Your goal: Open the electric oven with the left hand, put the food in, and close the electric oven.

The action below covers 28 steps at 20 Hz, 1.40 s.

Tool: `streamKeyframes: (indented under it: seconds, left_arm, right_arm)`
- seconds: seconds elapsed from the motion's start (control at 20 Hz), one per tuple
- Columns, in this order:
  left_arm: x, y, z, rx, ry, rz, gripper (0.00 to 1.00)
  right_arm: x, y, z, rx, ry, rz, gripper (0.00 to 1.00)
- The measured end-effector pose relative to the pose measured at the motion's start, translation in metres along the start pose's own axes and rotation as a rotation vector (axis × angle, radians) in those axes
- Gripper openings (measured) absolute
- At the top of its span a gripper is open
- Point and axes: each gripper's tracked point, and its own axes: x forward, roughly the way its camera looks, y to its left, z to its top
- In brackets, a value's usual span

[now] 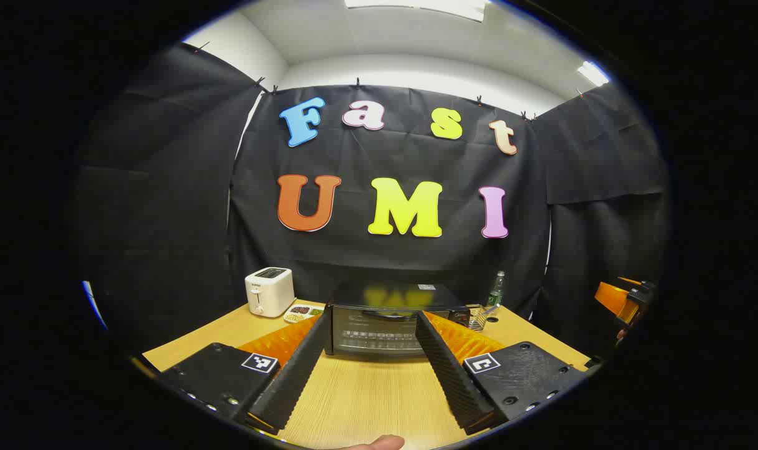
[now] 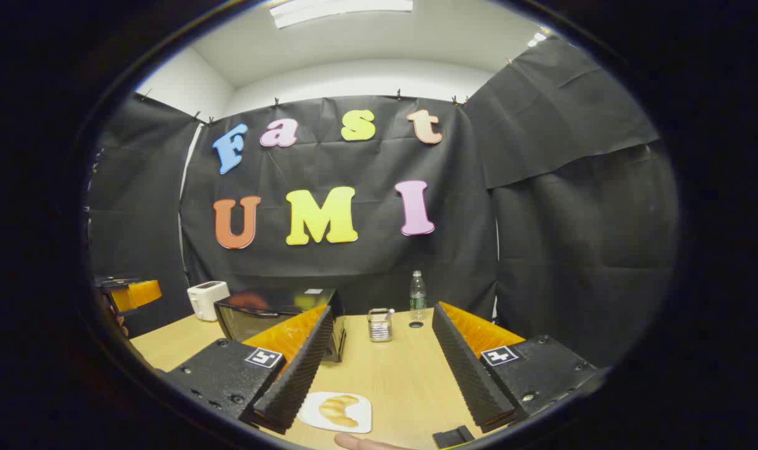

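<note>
The black electric oven [image 1: 379, 319] stands on the wooden table [image 1: 379, 394] with its glass door closed, straight ahead of my left gripper [image 1: 371, 316]. That gripper is open, holds nothing, and stays a short way from the door. In the right gripper view the oven [image 2: 272, 315] is at the left. A croissant [image 2: 338, 410] lies on a small white plate [image 2: 360, 422] near the table's front edge, just below my right gripper [image 2: 383, 309], which is open with nothing between its fingers. The left gripper [image 2: 129, 294] shows at the far left, and the right gripper [image 1: 625, 300] at the far right.
A white toaster [image 1: 269, 290] and a small dish of food [image 1: 300, 312] sit left of the oven. To its right are a wire holder [image 2: 379, 325] and a water bottle [image 2: 418, 294]. A small black object [image 2: 453, 435] lies by the front edge.
</note>
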Motion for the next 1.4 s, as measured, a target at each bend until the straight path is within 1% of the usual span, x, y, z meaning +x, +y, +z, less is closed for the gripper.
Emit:
streamKeyframes:
  seconds: [0.15,0.4,0.65,0.8,0.95,1.0,1.15,1.2,1.25,1.4]
  left_arm:
    - [0.003,0.000,-0.005,0.005,0.009,-0.001,0.93]
    - [0.008,0.000,-0.009,0.017,0.022,0.023,0.93]
    - [0.026,-0.006,-0.003,0.018,0.004,0.014,0.93]
    - [0.048,-0.016,0.005,0.017,-0.009,-0.017,0.93]
    - [0.074,-0.021,0.010,-0.008,-0.007,-0.047,0.93]
    - [0.085,-0.023,0.012,-0.018,-0.014,-0.066,0.93]
    - [0.114,-0.041,0.010,-0.083,-0.018,-0.162,0.93]
    - [0.123,-0.038,0.003,-0.093,0.005,-0.161,0.93]
    - [0.133,-0.033,-0.002,-0.074,0.014,-0.143,0.93]
    - [0.167,-0.027,-0.015,0.015,0.046,-0.091,0.93]
  right_arm:
    - [-0.003,0.000,-0.003,-0.005,0.001,0.000,0.98]
    - [-0.002,-0.006,-0.006,-0.003,0.002,-0.009,0.98]
    - [0.000,-0.013,-0.012,0.014,0.006,-0.013,0.98]
    - [-0.001,-0.016,-0.014,0.025,0.005,-0.007,0.98]
    - [-0.002,-0.022,-0.018,0.031,0.008,-0.002,0.97]
    - [-0.002,-0.024,-0.017,0.031,0.006,-0.003,0.98]
    - [-0.002,-0.030,-0.014,0.034,-0.005,-0.003,0.97]
    - [-0.002,-0.032,-0.011,0.034,-0.008,-0.006,0.98]
    - [-0.002,-0.035,-0.010,0.034,-0.012,-0.011,0.97]
    - [-0.007,-0.037,0.007,0.032,-0.038,-0.018,0.98]
